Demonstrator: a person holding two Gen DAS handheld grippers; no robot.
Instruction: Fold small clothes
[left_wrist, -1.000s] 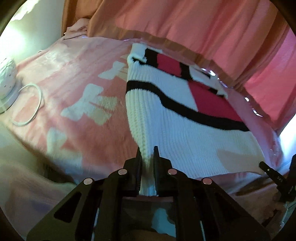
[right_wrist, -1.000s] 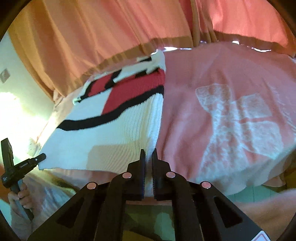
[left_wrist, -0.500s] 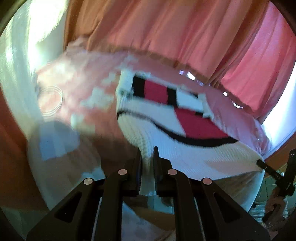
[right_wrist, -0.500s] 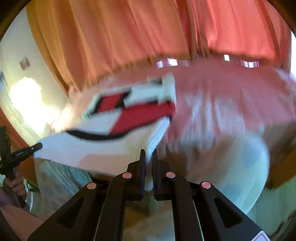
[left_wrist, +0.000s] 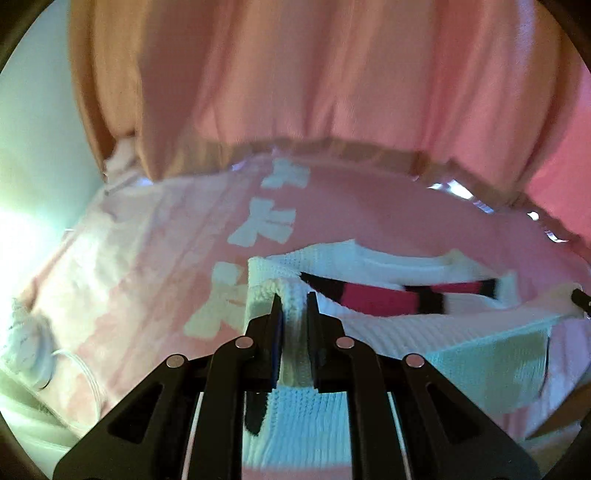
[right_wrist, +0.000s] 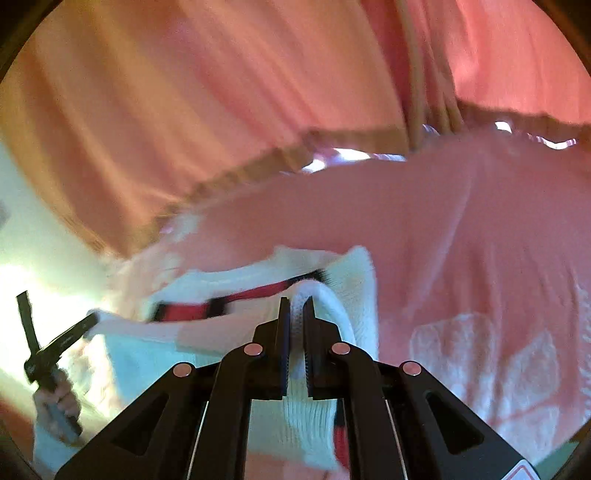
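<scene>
A white knit sweater (left_wrist: 388, 328) with black stripes and red panels lies on the pink bed and is doubled over, its near hem lifted forward over the rest. My left gripper (left_wrist: 293, 295) is shut on the hem's left corner. My right gripper (right_wrist: 296, 301) is shut on the hem's right corner of the sweater (right_wrist: 236, 321). The far edge with the collar shows beyond both grippers. The left gripper also shows at the left in the right wrist view (right_wrist: 59, 345), held in a hand.
The pink blanket (left_wrist: 166, 229) with pale bow shapes covers the bed. Pink and orange curtains (left_wrist: 314, 81) hang right behind it. A white round device (left_wrist: 26, 347) with a cord sits at the bed's left edge.
Both grippers have carried the sweater's near hem up and forward over the bed, folding the lower part over the upper part. Much less of the sweater's front shows now.
</scene>
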